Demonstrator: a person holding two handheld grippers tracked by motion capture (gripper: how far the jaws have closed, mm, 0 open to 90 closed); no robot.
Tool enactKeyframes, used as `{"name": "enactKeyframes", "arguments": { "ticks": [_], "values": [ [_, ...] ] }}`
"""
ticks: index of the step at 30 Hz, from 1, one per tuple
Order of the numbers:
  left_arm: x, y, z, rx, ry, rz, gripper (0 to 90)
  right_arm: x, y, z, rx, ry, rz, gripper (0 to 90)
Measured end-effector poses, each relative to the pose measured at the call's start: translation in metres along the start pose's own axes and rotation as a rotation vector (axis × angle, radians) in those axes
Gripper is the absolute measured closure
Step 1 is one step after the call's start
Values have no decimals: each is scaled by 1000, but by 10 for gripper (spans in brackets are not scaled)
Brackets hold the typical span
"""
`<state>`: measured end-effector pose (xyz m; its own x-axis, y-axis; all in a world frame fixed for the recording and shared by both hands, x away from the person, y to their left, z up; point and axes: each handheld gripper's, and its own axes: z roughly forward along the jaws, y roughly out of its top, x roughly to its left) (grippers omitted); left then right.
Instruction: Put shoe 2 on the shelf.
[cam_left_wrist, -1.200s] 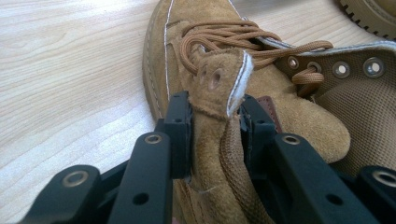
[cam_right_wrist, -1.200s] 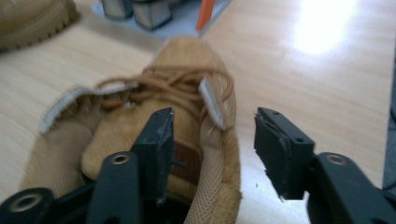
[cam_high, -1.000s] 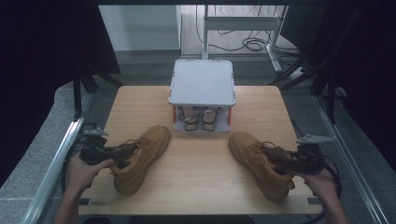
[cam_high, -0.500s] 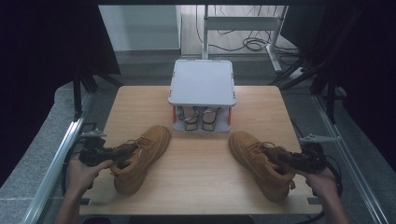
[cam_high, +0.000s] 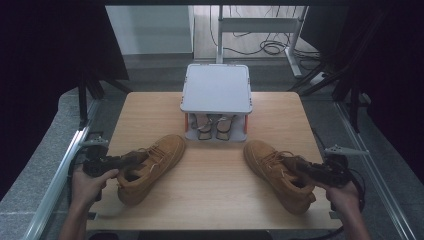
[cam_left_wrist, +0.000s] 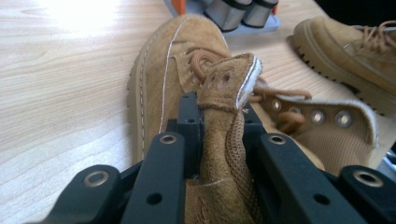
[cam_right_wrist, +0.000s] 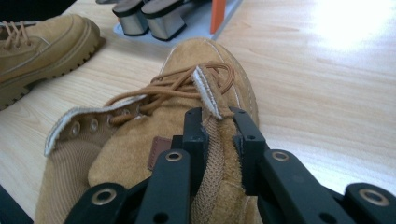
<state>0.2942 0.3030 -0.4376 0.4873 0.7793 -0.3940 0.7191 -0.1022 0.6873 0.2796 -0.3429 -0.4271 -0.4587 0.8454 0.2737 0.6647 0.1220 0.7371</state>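
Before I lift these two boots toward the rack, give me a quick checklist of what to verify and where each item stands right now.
1. Left gripper clamped on the left boot collar: ok, jaws have just been closing and the suede is pinched between them.
2. Right gripper clamped on the right boot collar: ok, jaws have just been closing on the collar edge.
3. Boots apart from each other: ok, bare table between them.
4. Top of the shoe rack free: ok.
5. Lower shelf free: not ok, heeled shoes sit there.
6. Laces clear of the jaws: cannot tell.
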Motion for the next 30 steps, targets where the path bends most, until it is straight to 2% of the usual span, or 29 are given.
{"name": "enactKeyframes", "arguments": {
  "ticks": [9,15,21,30],
  "values": [
    [-1,0,-11,-55,-52,-16,777,11,8,-8,-45,3,-42,784],
    [1,1,-26,-114,-85,-32,777,10,8,-22,-106,11,-20,784],
    [1,2,-41,-175,-94,-45,775,9,8,-36,-164,24,5,783],
    [1,9,-59,-228,-101,-49,773,7,10,-52,-229,27,28,783]
  ]
}}
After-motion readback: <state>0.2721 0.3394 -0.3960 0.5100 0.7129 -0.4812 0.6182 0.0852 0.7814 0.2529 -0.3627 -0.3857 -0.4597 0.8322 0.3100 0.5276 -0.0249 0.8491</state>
